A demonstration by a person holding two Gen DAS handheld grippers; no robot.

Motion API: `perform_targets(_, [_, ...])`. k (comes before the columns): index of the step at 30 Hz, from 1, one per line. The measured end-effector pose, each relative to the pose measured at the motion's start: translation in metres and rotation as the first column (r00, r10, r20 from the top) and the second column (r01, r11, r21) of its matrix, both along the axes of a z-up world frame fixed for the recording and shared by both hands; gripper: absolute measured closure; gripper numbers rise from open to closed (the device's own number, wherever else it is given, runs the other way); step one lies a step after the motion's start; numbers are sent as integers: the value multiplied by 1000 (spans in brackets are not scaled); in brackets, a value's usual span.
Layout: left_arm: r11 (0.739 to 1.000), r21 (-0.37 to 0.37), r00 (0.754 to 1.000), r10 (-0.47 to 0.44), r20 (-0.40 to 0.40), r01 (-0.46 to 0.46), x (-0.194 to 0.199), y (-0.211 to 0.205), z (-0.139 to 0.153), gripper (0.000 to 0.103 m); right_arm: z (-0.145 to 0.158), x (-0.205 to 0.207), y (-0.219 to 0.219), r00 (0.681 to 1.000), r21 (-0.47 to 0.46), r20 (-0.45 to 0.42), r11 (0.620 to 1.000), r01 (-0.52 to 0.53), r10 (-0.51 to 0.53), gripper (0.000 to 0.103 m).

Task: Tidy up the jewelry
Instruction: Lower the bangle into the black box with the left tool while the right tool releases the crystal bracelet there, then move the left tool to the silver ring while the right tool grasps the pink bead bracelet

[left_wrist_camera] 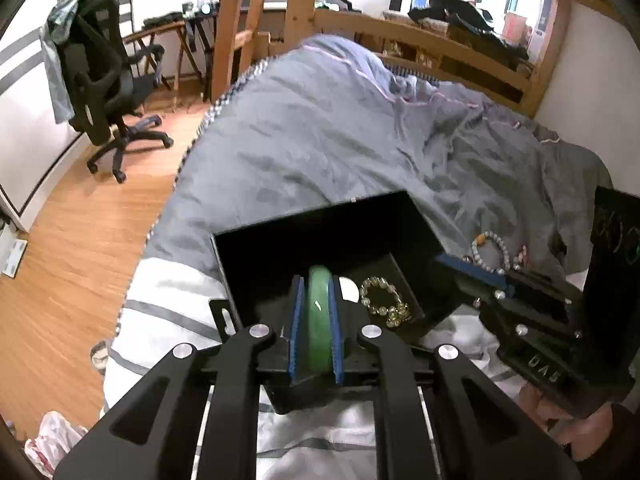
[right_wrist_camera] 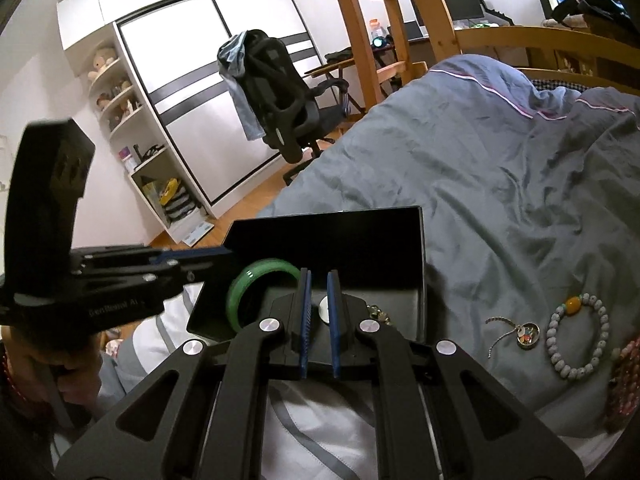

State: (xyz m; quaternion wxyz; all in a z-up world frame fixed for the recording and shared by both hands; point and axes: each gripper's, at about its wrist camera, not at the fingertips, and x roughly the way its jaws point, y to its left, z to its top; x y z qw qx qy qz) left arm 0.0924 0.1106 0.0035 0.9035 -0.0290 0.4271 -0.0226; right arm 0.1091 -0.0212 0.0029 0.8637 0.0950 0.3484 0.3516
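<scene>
bangle [left_wrist_camera: 319, 320]: jade green, glossy with a small white glint
box [left_wrist_camera: 280, 256]: plain black all over, inside too
fingers [left_wrist_camera: 296, 332]: bright blue pads on black frames, silver round bolts
gold bracelet [left_wrist_camera: 384, 300]: pale yellow-gold clear beads
bead bracelet [right_wrist_camera: 580, 338]: grey-white speckled beads, one orange bead with a green one next to it
pendant [right_wrist_camera: 528, 335]: silvery chain, round bit with mixed colours inside
duvet [left_wrist_camera: 340, 140]: blue-grey, thin pink piping line
near sheet [left_wrist_camera: 168, 312]: white with grey stripes
floor [left_wrist_camera: 72, 248]: orange-brown wood grain
chair [left_wrist_camera: 104, 80]: black
</scene>
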Motion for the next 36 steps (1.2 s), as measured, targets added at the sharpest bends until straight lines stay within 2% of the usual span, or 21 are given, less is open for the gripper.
perform_targets(2, [1000, -8, 1000, 12, 27, -11, -2, 1, 5, 70, 0, 0, -1, 1000, -12, -4, 1000, 5, -5, 84])
perform_targets(3, [1000, -8, 998, 21, 57, -20, -5, 1, 8, 47, 1, -1, -2, 1000, -14, -4, 1000, 13, -13, 62])
perform_targets(4, [1000, -2, 995, 27, 91, -27, -9, 1, 12, 31, 2, -2, -6, 1000, -12, -1, 1000, 26, -26, 33])
perform_targets(6, [1000, 15, 990, 23, 141, -25, -13, -3, 19, 26, 9, -5, -19, 997, 18, 20, 997, 75, -76, 12])
perform_targets(9, [1000, 21, 982, -23, 185, 19, -20, -17, 25, 12, 23, -7, -44, 987, 9, 27, 987, 160, -161, 4])
perform_targets(12, [996, 49, 976, -79, 201, 71, -24, -35, 27, 10, 31, -6, -68, 968, -64, 2, 966, 251, -251, 4])
perform_targets(15, [989, 57, 970, -145, 196, 136, -30, -56, 24, 10, 38, -11, -98, 951, -98, -29, 947, 305, -309, 4])
perform_targets(20, [969, 61, 955, -246, 166, 239, -40, -94, 16, 10, 46, -36, -146, 921, -161, -8, 909, 384, -390, 4])
perform_targets(22, [961, 62, 949, -276, 154, 270, -44, -110, 11, 10, 43, -48, -165, 910, -185, 3, 894, 408, -415, 4])
perform_targets(27, [934, 9, 927, -356, 117, 357, -46, -149, -9, 10, 25, -73, -196, 891, -282, 49, 850, 446, -451, 4])
perform_targets(29, [924, 28, 918, -383, 100, 382, -43, -163, -19, 10, 17, -74, -203, 882, -283, 63, 839, 464, -467, 4])
perform_targets(32, [905, 73, 904, -423, 60, 419, -38, -181, -39, 20, 12, -68, -206, 887, -257, 75, 851, 458, -455, 5])
perform_targets(33, [902, 82, 902, -429, 43, 425, -34, -185, -45, 26, 10, -65, -204, 889, -257, 84, 853, 455, -450, 9])
perform_targets(34, [898, 88, 901, -434, 22, 431, -29, -188, -52, 34, 6, -60, -202, 898, -263, 91, 859, 439, -431, 21])
perform_targets(36, [896, 82, 899, -437, -12, 437, -19, -193, -64, 43, -1, -51, -196, 909, -286, 85, 864, 415, -408, 35])
